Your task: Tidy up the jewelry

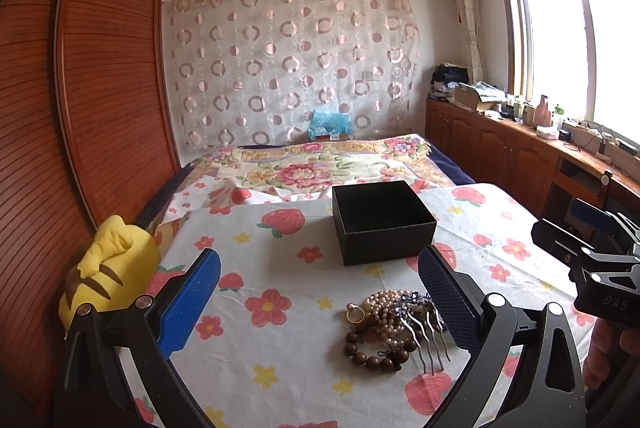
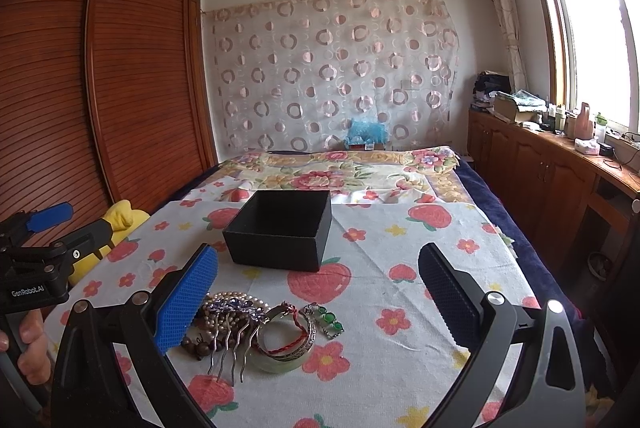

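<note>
Nothing is sorted yet, I judge: the black box (image 1: 382,224) at frame centre looks empty, and the jewelry pile (image 2: 260,332) lies on the bed (image 2: 400,248) below it. My left gripper (image 1: 320,304) and right gripper (image 2: 318,300) are both spread wide, holding nothing.

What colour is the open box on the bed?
Black box, clearest in the right wrist view.

"DAS" on right claw (image 1: 600,244); "GenRobot.AI" on left claw (image 2: 48,232)
</note>
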### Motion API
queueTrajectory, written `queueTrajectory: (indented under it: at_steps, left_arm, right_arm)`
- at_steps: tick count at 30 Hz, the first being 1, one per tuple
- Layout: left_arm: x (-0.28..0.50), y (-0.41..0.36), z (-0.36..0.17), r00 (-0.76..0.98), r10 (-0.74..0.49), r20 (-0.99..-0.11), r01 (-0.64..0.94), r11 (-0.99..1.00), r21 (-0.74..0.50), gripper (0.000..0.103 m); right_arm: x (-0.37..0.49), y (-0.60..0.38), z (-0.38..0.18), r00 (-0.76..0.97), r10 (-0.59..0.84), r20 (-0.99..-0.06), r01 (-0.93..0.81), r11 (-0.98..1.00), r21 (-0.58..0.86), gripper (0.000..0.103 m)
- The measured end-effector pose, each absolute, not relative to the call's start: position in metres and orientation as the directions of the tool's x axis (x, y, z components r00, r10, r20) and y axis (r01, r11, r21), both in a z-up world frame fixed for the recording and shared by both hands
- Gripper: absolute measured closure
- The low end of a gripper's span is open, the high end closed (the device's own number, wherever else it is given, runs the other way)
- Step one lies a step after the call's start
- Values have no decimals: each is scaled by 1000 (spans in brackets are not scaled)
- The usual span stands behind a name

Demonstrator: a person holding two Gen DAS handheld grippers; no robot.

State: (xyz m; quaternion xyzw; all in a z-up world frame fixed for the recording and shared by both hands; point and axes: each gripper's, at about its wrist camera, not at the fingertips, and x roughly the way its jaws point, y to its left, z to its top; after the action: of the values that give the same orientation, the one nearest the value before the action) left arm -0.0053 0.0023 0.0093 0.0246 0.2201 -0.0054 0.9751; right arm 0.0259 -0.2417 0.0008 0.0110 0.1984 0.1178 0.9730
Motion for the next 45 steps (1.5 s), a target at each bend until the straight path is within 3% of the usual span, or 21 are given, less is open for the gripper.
queueTrajectory:
  at_steps: [15,26,39,43,45]
  left_arm:
    - [-9,2,16,900,0,-436,22,999,45,7]
    - [5,5,-8,882,-8,-470,33,998,47,7]
    - [32,-8,-43,806,-147,-573,187,982,12,7]
    - [43,-19,-54,772,-195,-604,244,970,-1,7]
    - [52,-22,-60,746,-234,-624,281,960,-25,14]
  right_arm:
    - [15,-224,-2,897,231,-377,-227,972,56,2]
    - [25,-223,3,887,242,-394,-238,969,59,2]
    - [46,-254,-50,812,248,-529,-265,963,45,3]
    - [47,-259,-59,783,269,-561,-284,957,63,11]
    - [47,-259,-64,765,287,-576,-300,951,75,15]
